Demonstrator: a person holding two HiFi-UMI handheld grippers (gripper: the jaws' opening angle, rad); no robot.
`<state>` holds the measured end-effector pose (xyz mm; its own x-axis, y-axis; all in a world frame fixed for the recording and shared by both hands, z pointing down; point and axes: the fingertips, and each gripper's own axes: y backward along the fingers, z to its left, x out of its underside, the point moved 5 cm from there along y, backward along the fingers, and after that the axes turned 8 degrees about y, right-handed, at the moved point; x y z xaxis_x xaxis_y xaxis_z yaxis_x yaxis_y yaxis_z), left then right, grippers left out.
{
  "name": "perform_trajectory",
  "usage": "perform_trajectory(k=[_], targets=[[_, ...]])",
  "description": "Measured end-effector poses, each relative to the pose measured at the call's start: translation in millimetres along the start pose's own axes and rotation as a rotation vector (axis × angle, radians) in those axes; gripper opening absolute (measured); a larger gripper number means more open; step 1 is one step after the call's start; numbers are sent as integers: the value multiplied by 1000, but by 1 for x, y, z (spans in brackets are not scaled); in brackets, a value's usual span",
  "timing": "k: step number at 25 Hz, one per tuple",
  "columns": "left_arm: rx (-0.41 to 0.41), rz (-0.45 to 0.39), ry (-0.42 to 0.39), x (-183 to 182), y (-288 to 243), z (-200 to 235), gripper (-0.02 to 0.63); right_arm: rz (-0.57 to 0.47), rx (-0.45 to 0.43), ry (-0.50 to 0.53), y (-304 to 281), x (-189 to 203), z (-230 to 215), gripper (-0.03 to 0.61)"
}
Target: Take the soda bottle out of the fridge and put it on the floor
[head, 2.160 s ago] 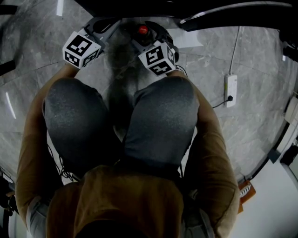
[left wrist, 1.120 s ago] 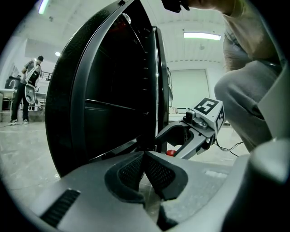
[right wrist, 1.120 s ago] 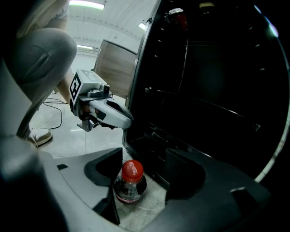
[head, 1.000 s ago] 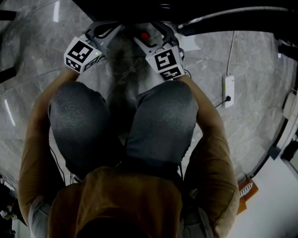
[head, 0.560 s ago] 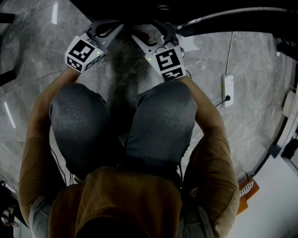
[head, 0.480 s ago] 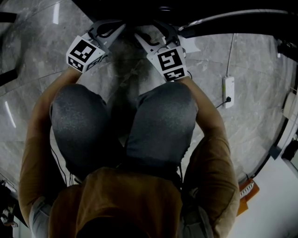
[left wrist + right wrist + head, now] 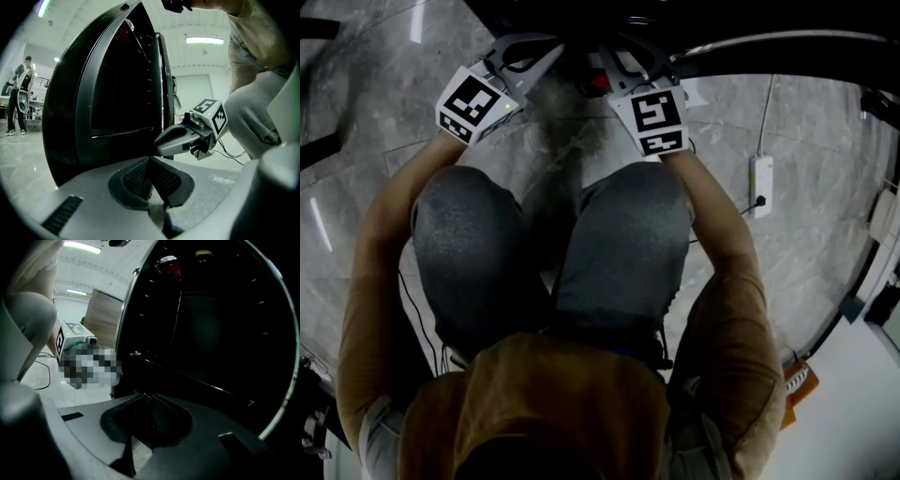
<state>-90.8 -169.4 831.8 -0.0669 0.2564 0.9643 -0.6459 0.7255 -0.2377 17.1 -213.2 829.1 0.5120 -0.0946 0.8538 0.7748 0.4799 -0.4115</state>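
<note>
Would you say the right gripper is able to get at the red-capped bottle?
Probably yes: the fridge stands open with nothing before the bottle, but the right gripper has just been closing its jaws on nothing and must reopen.

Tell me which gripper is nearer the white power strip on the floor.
Right. The right gripper, whose jaws have just been closing on nothing, sits up and left of the power strip in the head view; the left gripper lies much farther left.

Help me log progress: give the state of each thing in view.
Fridge: open.
Bottle: upright, not gripped.
Left gripper: shut, empty.
Right gripper: jaws have just been closing, nothing between them.
Power strip: one plug in.
</note>
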Motion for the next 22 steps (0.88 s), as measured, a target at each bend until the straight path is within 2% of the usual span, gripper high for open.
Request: perform_trajectory(k=[3, 6, 11, 15, 19, 22], targets=[[33, 1, -3, -3, 2, -9, -5, -2, 18, 49, 2, -7, 0, 18], [62, -47, -16, -18, 1, -14, -5, 10, 35, 54, -5, -10, -3, 2], [63, -75, -11, -38, -1, -13, -5, 33, 27, 65, -5, -23, -8, 0], [44, -68, -1, -59, 13, -16, -5, 64, 14, 46, 10, -53, -10, 0], [99, -43, -57, -81, 26, -37, -5, 74, 32, 13, 28, -90, -13, 0], [97, -36, -21, -99, 29, -52, -5, 68, 22, 12, 41, -113, -16, 0]])
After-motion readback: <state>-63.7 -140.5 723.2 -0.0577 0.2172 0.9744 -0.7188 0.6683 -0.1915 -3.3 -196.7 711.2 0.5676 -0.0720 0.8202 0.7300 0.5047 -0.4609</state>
